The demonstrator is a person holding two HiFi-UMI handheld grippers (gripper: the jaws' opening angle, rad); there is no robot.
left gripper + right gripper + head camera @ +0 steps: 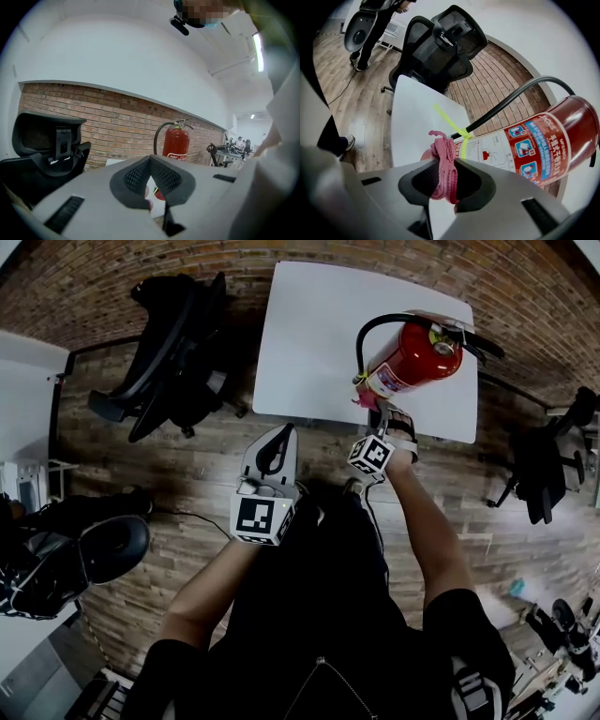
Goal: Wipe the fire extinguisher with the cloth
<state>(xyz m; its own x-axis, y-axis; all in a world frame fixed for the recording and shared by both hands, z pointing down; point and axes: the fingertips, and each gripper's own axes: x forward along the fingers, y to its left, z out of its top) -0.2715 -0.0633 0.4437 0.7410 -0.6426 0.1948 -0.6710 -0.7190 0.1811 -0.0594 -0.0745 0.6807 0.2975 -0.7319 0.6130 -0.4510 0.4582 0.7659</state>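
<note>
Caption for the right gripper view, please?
Right tool pinches a bunched pink cloth beside the red fire extinguisher, low on its body, over a white table.

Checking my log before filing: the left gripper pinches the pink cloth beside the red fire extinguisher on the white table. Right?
Wrong gripper. The right gripper view shows the pink cloth pinched in the right gripper; the left gripper holds nothing. The rest stands: the cloth is beside the red fire extinguisher on the white table.

Fire extinguisher point(417, 357) was glossy red-painted metal; cloth point(443, 164) was soft pink woven fabric; table point(309, 343) was smooth matt white; floor point(187, 493) was grained wood; wall point(93, 108) was rough brick.
</note>
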